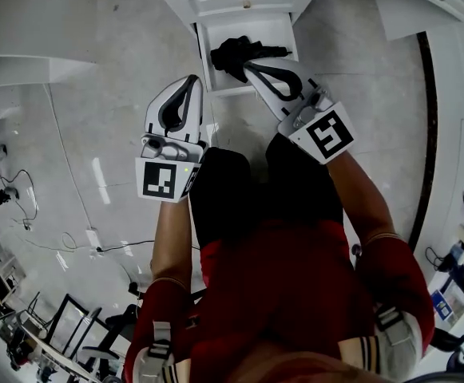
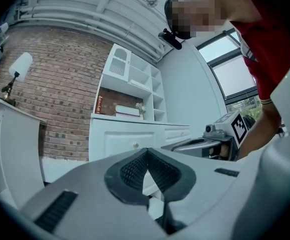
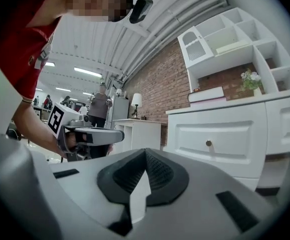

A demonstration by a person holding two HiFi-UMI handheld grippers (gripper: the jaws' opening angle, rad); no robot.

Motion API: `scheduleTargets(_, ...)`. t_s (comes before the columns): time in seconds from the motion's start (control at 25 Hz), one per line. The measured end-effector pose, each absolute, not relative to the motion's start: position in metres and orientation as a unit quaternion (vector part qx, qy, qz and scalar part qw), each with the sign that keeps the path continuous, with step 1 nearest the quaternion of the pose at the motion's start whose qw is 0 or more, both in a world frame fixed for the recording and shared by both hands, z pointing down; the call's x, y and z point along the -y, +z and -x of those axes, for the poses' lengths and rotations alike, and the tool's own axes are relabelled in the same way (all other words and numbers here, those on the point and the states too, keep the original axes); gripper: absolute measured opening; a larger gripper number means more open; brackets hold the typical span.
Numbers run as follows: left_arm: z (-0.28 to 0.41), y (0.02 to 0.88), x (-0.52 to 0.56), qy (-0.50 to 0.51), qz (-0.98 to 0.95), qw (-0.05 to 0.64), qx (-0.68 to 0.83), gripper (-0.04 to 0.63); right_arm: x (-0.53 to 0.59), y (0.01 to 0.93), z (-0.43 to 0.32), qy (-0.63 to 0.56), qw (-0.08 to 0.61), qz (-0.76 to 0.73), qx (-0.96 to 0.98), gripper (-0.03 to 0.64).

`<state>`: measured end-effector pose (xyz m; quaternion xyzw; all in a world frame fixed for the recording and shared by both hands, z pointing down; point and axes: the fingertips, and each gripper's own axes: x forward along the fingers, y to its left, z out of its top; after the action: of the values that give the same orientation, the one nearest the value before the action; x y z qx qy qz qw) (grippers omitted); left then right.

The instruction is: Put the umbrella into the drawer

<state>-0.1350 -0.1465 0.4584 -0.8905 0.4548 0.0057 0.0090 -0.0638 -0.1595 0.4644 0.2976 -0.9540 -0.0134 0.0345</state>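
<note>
The black folded umbrella (image 1: 233, 53) lies inside the open white drawer (image 1: 203, 64) of the cabinet at the top of the head view. My right gripper (image 1: 248, 65) hangs over the drawer's front edge, shut, with nothing between its jaws. My left gripper (image 1: 192, 81) is level with it just to the left of the drawer, also shut and empty. In the left gripper view the closed tips (image 2: 146, 155) face the white cabinet, with the right gripper (image 2: 200, 146) beside them. In the right gripper view the closed tips (image 3: 145, 155) face a drawer front with a knob (image 3: 208, 143), and the left gripper (image 3: 92, 135) shows at the left.
A white cabinet (image 3: 219, 134) with an open-shelf top holding books stands against a brick wall. A white side table with a lamp (image 3: 136, 100) stands further left, with people behind it. Cables (image 1: 24, 214) trail across the grey floor at the left.
</note>
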Motion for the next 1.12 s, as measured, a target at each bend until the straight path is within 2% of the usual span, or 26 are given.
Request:
scheduleTargets(0.68,0.127,0.250,0.080,-0.004,0.888,-0.003,-0.460,0.006,0.098,0.253,0.060,0.015,0.011,-0.298,0.954,-0.002)
scheduleTargets(1.12,0.112,0.144,0.049,-0.009,0.901,-0.007,-0.434,0.006,0.057,0.142,0.048,0.019,-0.002,-0.308,0.951,0.000)
